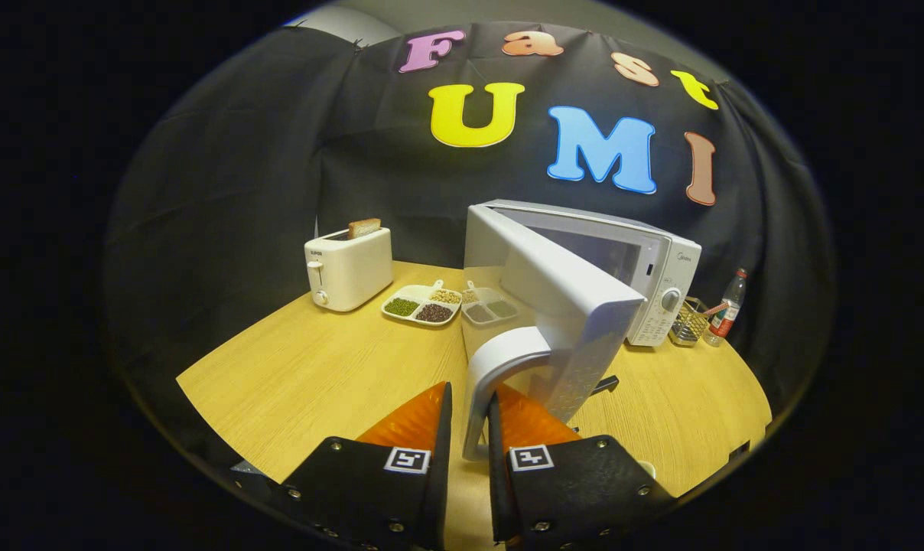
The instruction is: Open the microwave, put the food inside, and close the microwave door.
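Bench [317,367]: pale wood with a rounded front edge; a wide bare stretch lies left of the fingers, between them and the toaster, and a narrower bare patch lies right of the open door.
Microwave [653,264]: white, at the back right of the bench, control panel and dial on its right side, cavity facing forward.
Microwave door [561,298]: swung well open on its left hinge, its free edge jutting toward the fingers and splitting the bench's open room in two.
Door handle [496,375]: white curved bar on the door's free edge, running down between the two fingers.
Hand-held gripper [470,425]: fingers drawn in close on either side of the door handle; whether both press on it I cannot tell.
Toaster [349,268]: white, back left, a slice of bread [364,226] standing out of its slot.
Divided dish [422,303]: white, four compartments of grains and beans, between toaster and door, mirrored in the door's inner face.
Wire basket [690,321]: just right of the microwave, near the bench's right edge.
Bottle [726,308]: upright, just beside the basket.
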`<control>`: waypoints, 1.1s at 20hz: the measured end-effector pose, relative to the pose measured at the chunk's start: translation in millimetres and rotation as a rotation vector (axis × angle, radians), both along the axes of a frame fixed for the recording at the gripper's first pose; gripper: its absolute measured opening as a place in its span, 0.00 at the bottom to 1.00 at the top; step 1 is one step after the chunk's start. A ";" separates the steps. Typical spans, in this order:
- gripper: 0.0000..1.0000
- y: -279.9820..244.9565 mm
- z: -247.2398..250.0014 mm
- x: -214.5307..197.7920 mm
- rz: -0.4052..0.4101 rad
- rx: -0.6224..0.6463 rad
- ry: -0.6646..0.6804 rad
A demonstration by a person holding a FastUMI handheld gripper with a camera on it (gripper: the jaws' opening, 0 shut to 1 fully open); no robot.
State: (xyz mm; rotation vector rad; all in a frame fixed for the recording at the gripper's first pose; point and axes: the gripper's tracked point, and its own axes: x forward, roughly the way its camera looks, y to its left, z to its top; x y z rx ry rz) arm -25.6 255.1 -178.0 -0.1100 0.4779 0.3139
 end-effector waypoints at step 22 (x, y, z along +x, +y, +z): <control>0.88 59.8 138.7 -68.4 0.278 0.252 -0.191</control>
